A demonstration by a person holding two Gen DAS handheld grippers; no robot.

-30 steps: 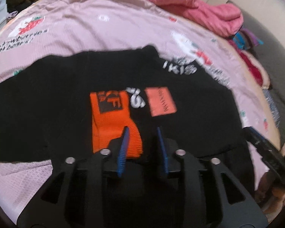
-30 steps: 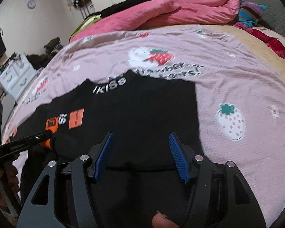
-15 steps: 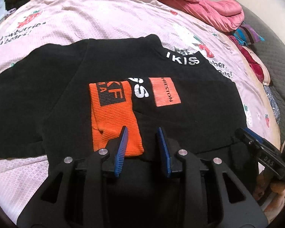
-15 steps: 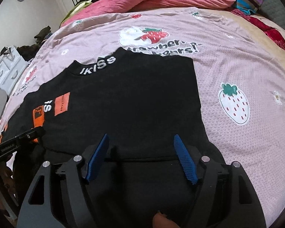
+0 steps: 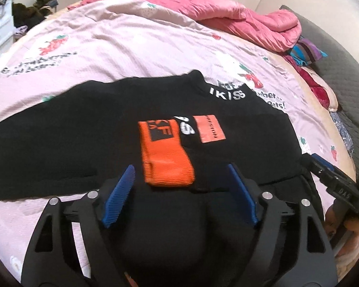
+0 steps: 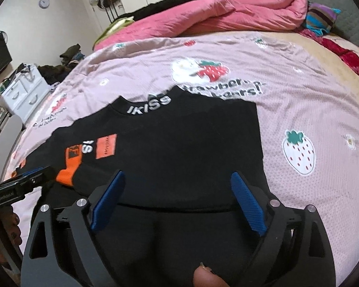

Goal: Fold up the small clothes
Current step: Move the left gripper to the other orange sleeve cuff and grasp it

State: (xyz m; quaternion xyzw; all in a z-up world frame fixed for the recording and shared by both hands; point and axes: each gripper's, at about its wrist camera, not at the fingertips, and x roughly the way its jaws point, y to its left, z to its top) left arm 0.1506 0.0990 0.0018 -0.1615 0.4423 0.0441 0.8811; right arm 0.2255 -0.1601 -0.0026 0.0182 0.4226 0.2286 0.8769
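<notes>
A black sweater (image 5: 88,131) lay spread flat on the bed (image 5: 131,40), near its front edge, on a pale pink quilt (image 6: 311,100) printed with strawberries. The collar, lettered in white, pointed toward the far side of the bed, where a bright pink duvet (image 5: 239,19) was bunched. One sleeve was folded in across the chest, so its orange cuff (image 5: 166,157) rested on the black cloth just beside an orange patch (image 5: 209,129) and some white lettering. The left gripper (image 5: 179,191) hovered above the sweater's near hem, its 2 blue pads spreading apart; the orange cuff showed between them, but neither pad pressed on it. The right gripper (image 6: 177,201) hung over the hem toward the bed's right side, its jaws also widening, with only flat black fabric beneath them and nothing clamped. In the right wrist view, the left gripper's tip appeared at the left border by the cuff. A fingertip (image 6: 205,277) showed at the bottom of that view.
</notes>
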